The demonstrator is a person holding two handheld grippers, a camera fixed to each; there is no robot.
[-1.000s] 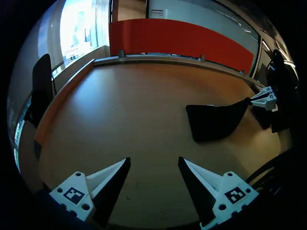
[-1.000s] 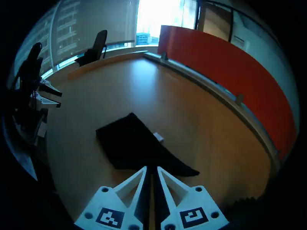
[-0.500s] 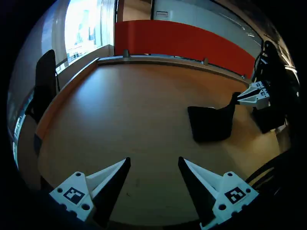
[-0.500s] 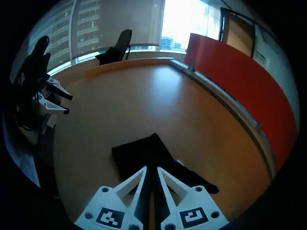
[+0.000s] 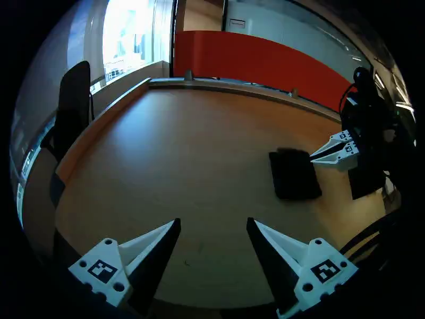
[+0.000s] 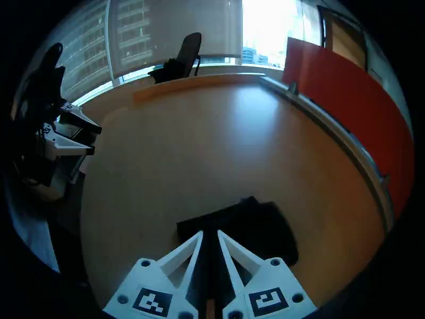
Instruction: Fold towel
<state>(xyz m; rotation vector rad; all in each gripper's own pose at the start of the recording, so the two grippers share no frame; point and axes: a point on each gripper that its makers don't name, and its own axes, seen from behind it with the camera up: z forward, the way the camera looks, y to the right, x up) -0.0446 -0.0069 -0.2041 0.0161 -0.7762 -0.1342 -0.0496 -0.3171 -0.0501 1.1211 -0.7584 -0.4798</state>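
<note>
Open tabletop [image 5: 186,159] — flat towel [image 5: 294,181], red divider [image 5: 265,58] along far edge

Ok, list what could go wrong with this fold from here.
1. The right claw looks shut on the edge of the folded towel; pulling back without opening would likely drag the top layer and undo the fold.
2. The left claw hangs open over bare table, away from the towel, so nothing pins it; on that smooth wood it may slide.

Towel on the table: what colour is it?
The towel is plain black, with no pattern visible; it shows best in the left gripper view.
</note>
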